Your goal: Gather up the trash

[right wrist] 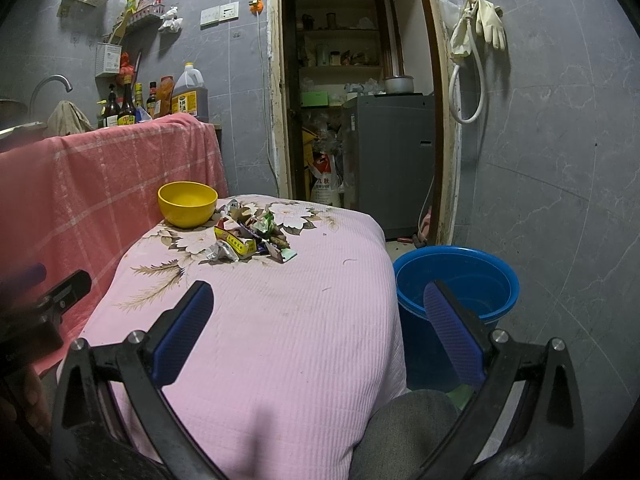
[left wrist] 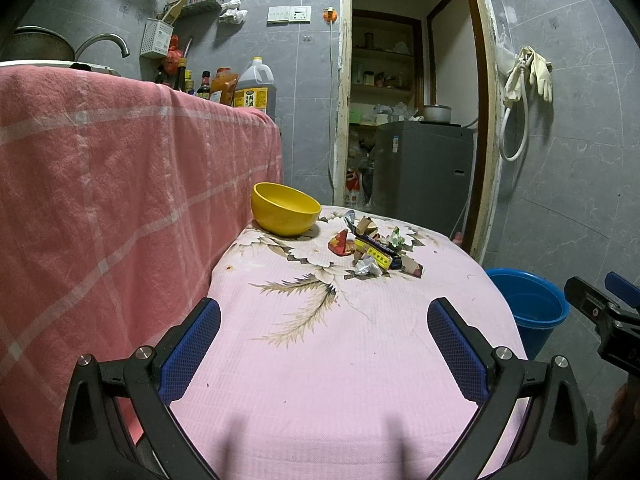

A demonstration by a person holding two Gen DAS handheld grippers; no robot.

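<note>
Centrally, the pink-covered table carries a yellow bowl at its far left edge; the trash pile lies just beside it. Off the right edge stands a blue bucket. Left gripper and right gripper are both spread, holding nothing.

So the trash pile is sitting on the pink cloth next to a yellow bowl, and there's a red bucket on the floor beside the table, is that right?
Almost. The bucket on the floor beside the table is blue, not red; the right wrist view shows it plainly. The rest stands: the trash pile lies on the pink cloth next to the yellow bowl.
</note>
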